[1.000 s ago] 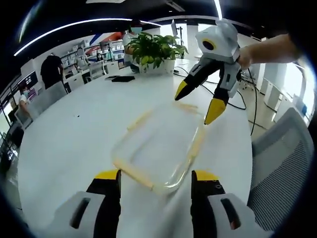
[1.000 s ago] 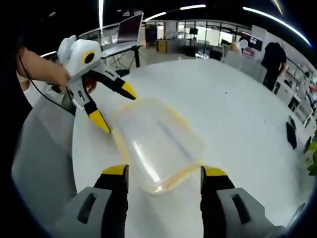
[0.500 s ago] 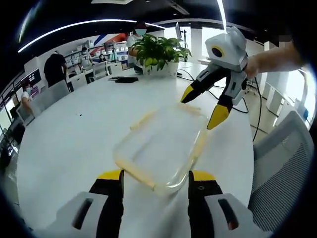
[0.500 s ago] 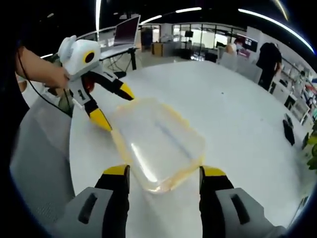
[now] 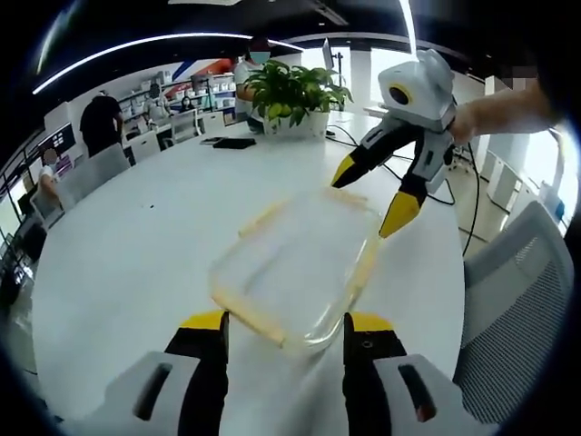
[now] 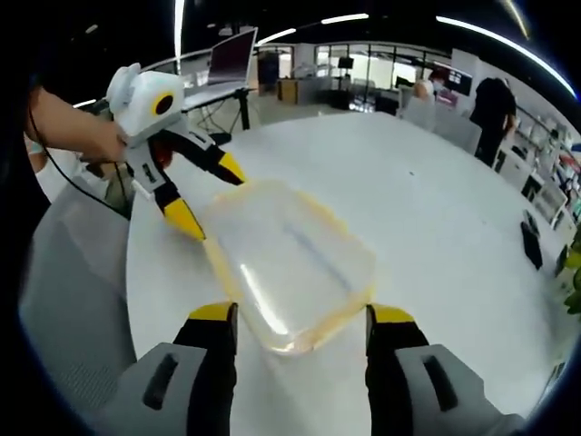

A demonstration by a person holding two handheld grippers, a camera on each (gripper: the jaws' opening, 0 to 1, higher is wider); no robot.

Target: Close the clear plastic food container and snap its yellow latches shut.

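The clear plastic container [image 5: 295, 263] lies flat on the white table [image 5: 136, 245], with pale yellow latch strips along its edges. Its near end sits between the tips of my open left gripper [image 5: 283, 327]. At its far end my right gripper [image 5: 370, 193] stands open, one yellow tip on either side of the corner. In the right gripper view the same container [image 6: 290, 268] reaches down between the tips of my right gripper [image 6: 301, 318]. There the left gripper [image 6: 209, 195] is held open at the container's far left corner by a hand.
A potted plant [image 5: 286, 91] and a flat black object [image 5: 234, 143] stand at the table's far side, with cables [image 5: 440, 186] near the right edge. A grey chair [image 5: 517, 300] stands beside the table. A laptop [image 6: 234, 54] sits on a desk beyond. People stand in the background.
Over the last second the left gripper view has shifted slightly and the container has gone from blurred to sharp. Both grippers stay open at the container's ends; nothing has been grasped.
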